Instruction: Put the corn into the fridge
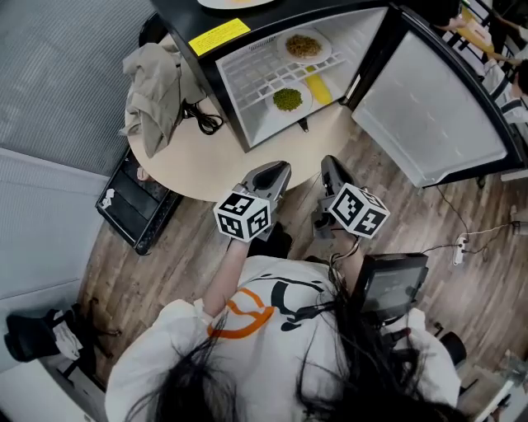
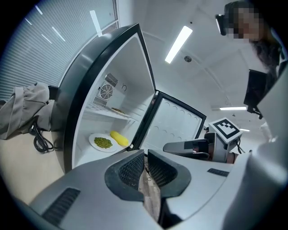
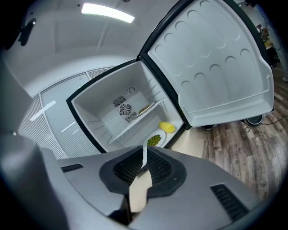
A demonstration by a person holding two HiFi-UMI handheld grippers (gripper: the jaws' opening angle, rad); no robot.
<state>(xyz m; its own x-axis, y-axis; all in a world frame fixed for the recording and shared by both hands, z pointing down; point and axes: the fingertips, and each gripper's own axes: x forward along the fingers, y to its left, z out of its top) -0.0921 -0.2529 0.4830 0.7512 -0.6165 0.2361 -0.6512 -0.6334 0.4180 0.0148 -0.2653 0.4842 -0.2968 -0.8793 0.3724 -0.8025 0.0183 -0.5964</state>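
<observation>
The yellow corn point(image 1: 318, 87) lies on the floor of the open mini fridge point(image 1: 272, 21), beside a plate of green peas point(image 1: 287, 100). The left gripper view shows the corn point(image 2: 119, 138) right of the peas, and the right gripper view shows the corn point(image 3: 167, 127) near the door hinge. My left gripper point(image 1: 276, 173) and right gripper point(image 1: 330, 169) hang side by side in front of the table edge, well short of the fridge. Both point toward it. The left gripper point(image 2: 145, 155) is shut with nothing between its jaws. The right gripper point(image 3: 145, 150) is shut and holds nothing.
The fridge stands on a round beige table point(image 1: 206, 165) with its door point(image 1: 429, 115) swung wide to the right. A plate of brown food point(image 1: 304, 45) sits on the upper wire shelf. A grey cloth point(image 1: 157, 86) and a black cable point(image 1: 202, 119) lie left of the fridge.
</observation>
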